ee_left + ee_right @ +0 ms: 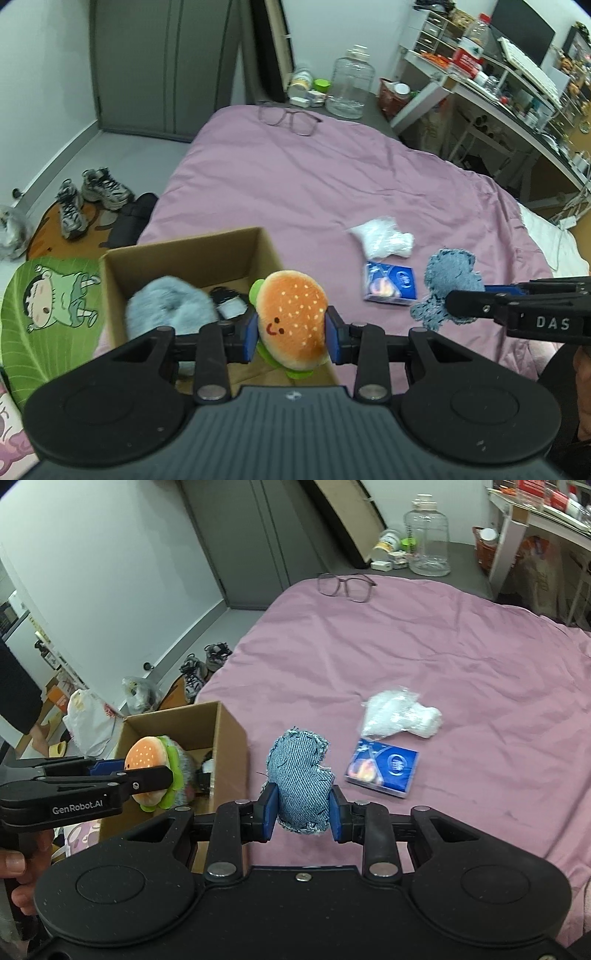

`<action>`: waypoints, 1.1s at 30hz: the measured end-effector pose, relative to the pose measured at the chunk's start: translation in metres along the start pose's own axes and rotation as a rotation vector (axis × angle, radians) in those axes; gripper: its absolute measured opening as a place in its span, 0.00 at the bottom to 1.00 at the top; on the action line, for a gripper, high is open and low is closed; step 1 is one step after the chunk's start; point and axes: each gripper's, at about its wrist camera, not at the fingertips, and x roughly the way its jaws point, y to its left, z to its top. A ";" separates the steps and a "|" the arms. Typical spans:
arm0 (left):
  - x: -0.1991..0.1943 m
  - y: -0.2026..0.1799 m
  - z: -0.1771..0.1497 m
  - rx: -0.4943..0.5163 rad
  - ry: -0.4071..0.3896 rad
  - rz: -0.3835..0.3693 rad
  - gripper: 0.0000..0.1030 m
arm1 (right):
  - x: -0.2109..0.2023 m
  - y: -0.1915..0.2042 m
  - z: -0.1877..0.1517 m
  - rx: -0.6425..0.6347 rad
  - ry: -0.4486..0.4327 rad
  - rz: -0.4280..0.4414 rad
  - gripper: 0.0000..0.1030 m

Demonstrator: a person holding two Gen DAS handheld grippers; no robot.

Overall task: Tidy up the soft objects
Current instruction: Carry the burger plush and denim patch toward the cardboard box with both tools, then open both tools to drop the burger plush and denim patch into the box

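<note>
My left gripper is shut on a plush hamburger with a smiling face, held over the near edge of an open cardboard box. The box holds a fluffy grey-blue plush and a black and white item. My right gripper is shut on a denim stuffed toy, held above the pink bedspread just right of the box. The hamburger and the left gripper show at the left of the right wrist view.
On the bedspread lie a white plastic-wrapped bundle, a blue tissue pack and glasses. A big clear jar stands beyond the bed. Shoes are on the floor. A green cartoon cushion lies left of the box. A cluttered desk is at right.
</note>
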 end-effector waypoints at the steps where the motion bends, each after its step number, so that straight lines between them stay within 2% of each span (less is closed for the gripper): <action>1: 0.000 0.004 -0.001 -0.005 0.002 0.005 0.34 | 0.001 0.004 0.001 -0.005 -0.001 0.002 0.27; 12: -0.006 0.050 -0.017 -0.060 0.013 0.057 0.36 | 0.017 0.052 0.006 -0.059 0.009 0.045 0.27; 21: -0.013 0.060 -0.020 -0.050 0.022 0.096 0.43 | 0.032 0.083 0.008 -0.079 0.020 0.111 0.28; 26: -0.015 0.061 -0.020 -0.050 0.031 0.115 0.48 | 0.036 0.086 0.010 -0.070 0.022 0.134 0.38; 31: -0.018 0.058 -0.017 -0.053 0.019 0.115 0.51 | 0.032 0.076 0.009 -0.055 0.021 0.124 0.38; 33: -0.018 0.053 -0.014 -0.041 0.017 0.116 0.52 | 0.029 0.068 0.007 -0.045 0.021 0.109 0.42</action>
